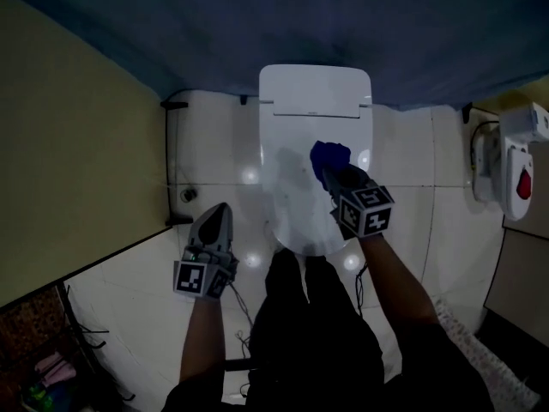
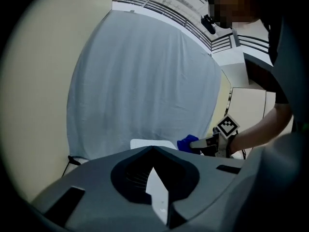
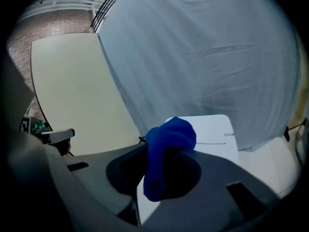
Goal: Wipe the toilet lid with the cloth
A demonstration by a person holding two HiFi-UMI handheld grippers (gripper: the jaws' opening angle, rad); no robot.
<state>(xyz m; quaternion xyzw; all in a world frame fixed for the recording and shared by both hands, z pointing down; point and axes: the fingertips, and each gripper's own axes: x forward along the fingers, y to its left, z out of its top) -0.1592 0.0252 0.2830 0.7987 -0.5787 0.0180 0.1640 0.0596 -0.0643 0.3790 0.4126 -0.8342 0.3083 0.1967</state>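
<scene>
Blue cloth (image 1: pixel 329 155): clamping it in right gripper (image 1: pixel 331 172) over toilet lid's (image 1: pixel 292 197) middle, hiding jaw tips behind the wad; holding left gripper (image 1: pixel 223 212) closed, empty, off lid's left edge.

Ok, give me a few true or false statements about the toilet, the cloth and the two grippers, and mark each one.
1. The right gripper is closed on the crumpled blue cloth. True.
2. The white plastic toilet lid is raised. False: it is down over the bowl.
3. The left gripper rests on the lid. False: it hangs to the left of the toilet, over the white tiled floor, holding nothing.
4. The cloth is over the lid's right half, as the head view shows it. True.
</scene>
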